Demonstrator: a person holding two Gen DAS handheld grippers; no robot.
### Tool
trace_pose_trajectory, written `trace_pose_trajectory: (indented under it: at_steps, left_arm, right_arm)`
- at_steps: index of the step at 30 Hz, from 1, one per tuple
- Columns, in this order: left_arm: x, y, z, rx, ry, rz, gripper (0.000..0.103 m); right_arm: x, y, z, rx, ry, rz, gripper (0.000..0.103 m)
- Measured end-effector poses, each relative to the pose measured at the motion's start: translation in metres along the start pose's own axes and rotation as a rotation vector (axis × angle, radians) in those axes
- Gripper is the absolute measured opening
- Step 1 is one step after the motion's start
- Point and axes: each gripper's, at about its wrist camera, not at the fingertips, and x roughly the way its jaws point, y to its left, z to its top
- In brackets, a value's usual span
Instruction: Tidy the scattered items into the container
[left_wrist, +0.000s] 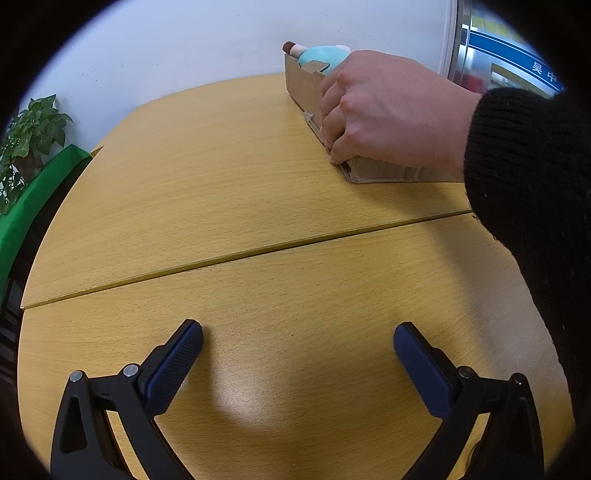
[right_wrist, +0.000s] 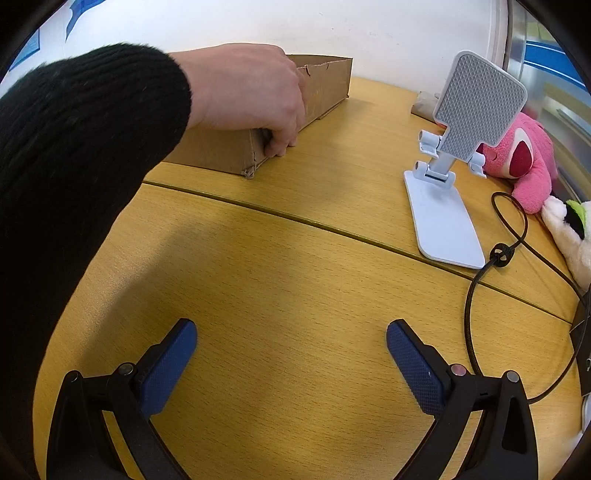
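Observation:
A shallow cardboard box (left_wrist: 388, 171) (right_wrist: 328, 88) lies on the far part of the wooden table. A bare hand (left_wrist: 384, 110) (right_wrist: 247, 92) in a black sleeve grips the box's near corner. A teal plush toy (left_wrist: 323, 55) pokes above the box's far end. My left gripper (left_wrist: 297, 341) hovers open over bare tabletop, well short of the box. My right gripper (right_wrist: 291, 338) is likewise open with nothing between its fingers. To its right stand a white phone stand (right_wrist: 447, 218), a pink plush (right_wrist: 524, 158) and a white plush (right_wrist: 569, 232).
A black cord (right_wrist: 480, 280) loops across the table at the right, near the phone stand's base. A seam (left_wrist: 236, 256) runs across the tabletop. A green-covered surface (left_wrist: 33, 206) and a potted plant (left_wrist: 29, 133) sit beyond the table's left edge. A white wall backs the table.

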Motion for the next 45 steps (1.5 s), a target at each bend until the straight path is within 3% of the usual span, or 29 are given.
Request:
trace_pose_trajectory:
  at_steps: [45]
  left_arm:
    - [0.003, 0.016, 0.005, 0.001, 0.001, -0.001, 0.103]
  right_arm:
    - [-0.006, -0.004, -0.006, 0.002, 0.0, -0.002, 0.103]
